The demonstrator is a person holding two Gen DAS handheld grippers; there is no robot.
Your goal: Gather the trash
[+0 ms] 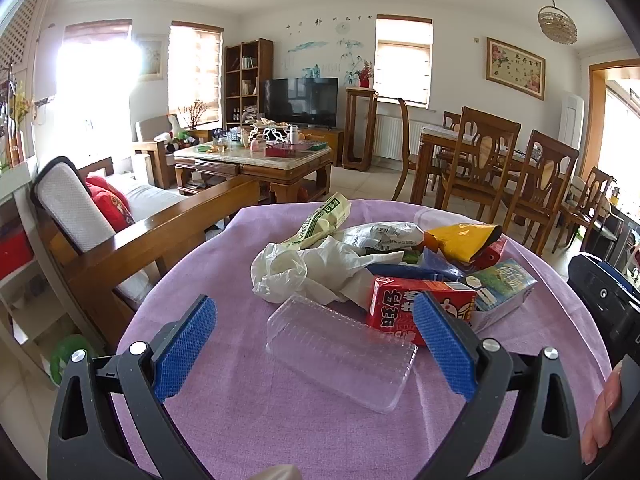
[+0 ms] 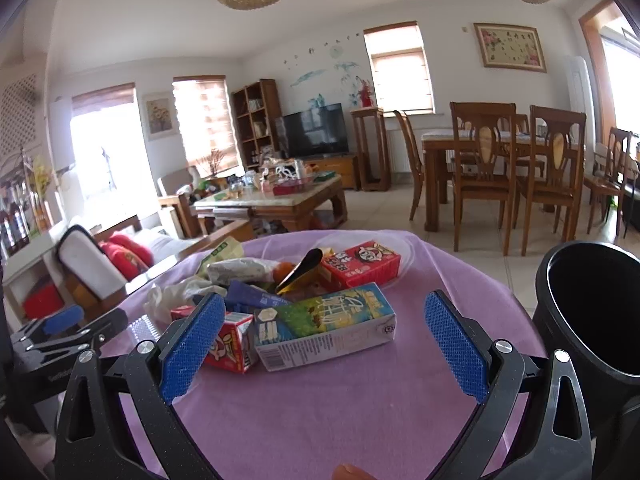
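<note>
A pile of trash lies on a round table with a purple cloth (image 1: 248,420). In the left wrist view my left gripper (image 1: 316,344) is open, with a clear plastic tray (image 1: 340,356) between its blue pads. Behind the tray are a red drink carton (image 1: 404,308), a crumpled white bag (image 1: 292,272), a blue-green milk carton (image 1: 504,288) and a yellow wrapper (image 1: 464,240). In the right wrist view my right gripper (image 2: 324,344) is open in front of the blue-green milk carton (image 2: 324,328). A small red carton (image 2: 232,344) lies by its left pad, another red carton (image 2: 360,266) farther back.
A black bin (image 2: 592,320) stands at the table's right edge. My left gripper also shows at the left of the right wrist view (image 2: 64,332). A wooden sofa (image 1: 132,232) is left of the table, dining chairs (image 1: 480,160) and a coffee table (image 1: 252,160) behind.
</note>
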